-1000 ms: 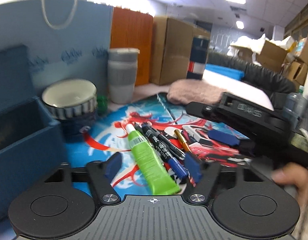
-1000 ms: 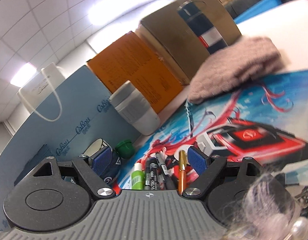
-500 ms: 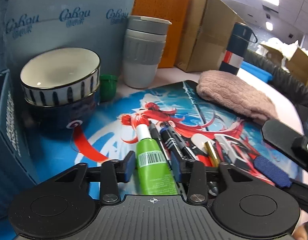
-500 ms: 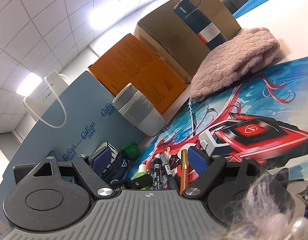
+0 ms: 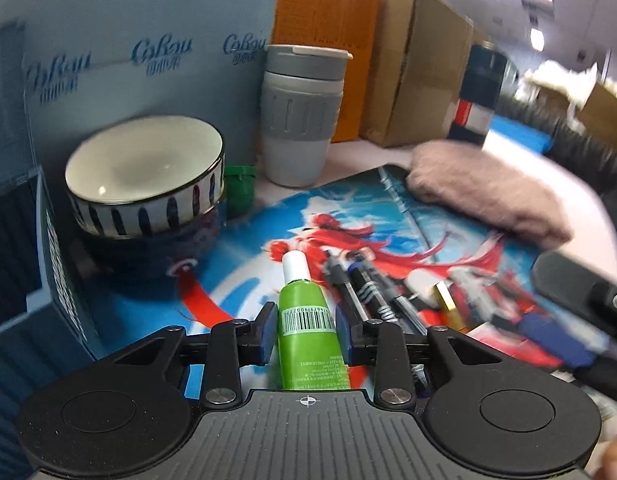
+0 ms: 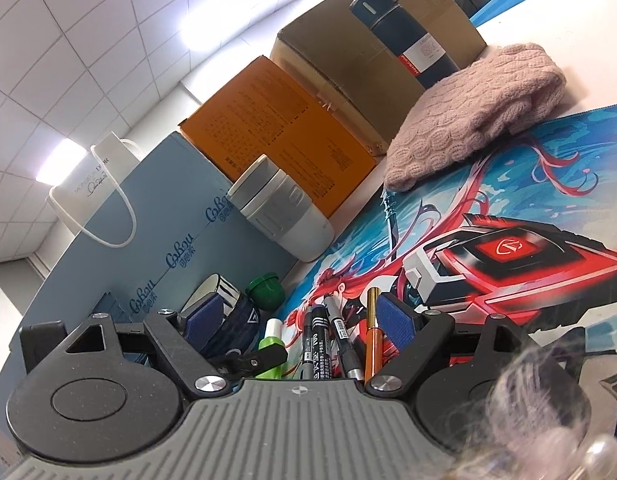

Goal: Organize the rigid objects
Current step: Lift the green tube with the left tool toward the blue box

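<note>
A green tube with a white cap lies on the printed desk mat. My left gripper has its blue pads closed against both sides of the tube. Several black markers and a gold pen lie just right of it. My right gripper is open and empty, hovering low over the same pens and gold pen; the green tube and the left gripper's finger show between its jaws.
Two stacked bowls sit left of the tube beside an open blue box. A grey lidded cup, a green cap, a pink knitted hat, a dark flask, cardboard boxes and a blue bag stand behind.
My left gripper moved forward around the green tube and its jaws closed from wide open onto it. My right gripper stayed open, shifting only slightly.
</note>
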A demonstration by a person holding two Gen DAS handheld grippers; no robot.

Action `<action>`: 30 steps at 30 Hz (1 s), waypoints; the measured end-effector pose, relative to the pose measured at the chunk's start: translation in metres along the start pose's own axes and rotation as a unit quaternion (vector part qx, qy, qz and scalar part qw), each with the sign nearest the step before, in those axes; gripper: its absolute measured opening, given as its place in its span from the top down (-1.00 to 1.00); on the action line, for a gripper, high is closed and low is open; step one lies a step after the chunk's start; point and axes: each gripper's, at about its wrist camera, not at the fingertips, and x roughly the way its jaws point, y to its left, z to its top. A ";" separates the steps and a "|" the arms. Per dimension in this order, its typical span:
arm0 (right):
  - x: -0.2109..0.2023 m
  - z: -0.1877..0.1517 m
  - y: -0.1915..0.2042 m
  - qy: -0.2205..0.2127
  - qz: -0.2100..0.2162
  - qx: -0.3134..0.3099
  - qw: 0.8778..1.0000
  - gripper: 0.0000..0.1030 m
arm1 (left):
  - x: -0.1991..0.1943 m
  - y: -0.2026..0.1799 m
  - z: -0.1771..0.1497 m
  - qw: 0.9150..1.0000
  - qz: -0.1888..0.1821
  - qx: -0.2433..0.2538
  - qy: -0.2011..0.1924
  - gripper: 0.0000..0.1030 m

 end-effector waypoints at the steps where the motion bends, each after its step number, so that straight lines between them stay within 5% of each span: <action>1: 0.000 0.000 0.000 0.000 0.000 0.002 1.000 -0.60 | 0.002 -0.001 0.000 1.000 0.001 0.003 0.002 0.44; 8: 0.001 -0.001 0.002 0.004 -0.001 -0.003 1.000 -0.60 | 0.015 -0.008 -0.001 0.999 0.041 0.030 0.002 0.38; 13: 0.004 -0.002 0.002 0.010 -0.006 -0.007 1.000 -0.60 | 0.010 0.000 -0.001 1.000 0.021 0.013 -0.007 0.44; 22: 0.004 -0.006 0.005 0.015 0.025 -0.024 0.999 -0.60 | -0.061 0.017 -0.005 0.995 -0.029 -0.013 -0.095 0.48; 30: 0.000 -0.015 0.024 0.015 0.064 -0.068 0.996 -0.60 | -0.133 0.050 -0.014 0.976 -0.065 -0.071 -0.193 0.57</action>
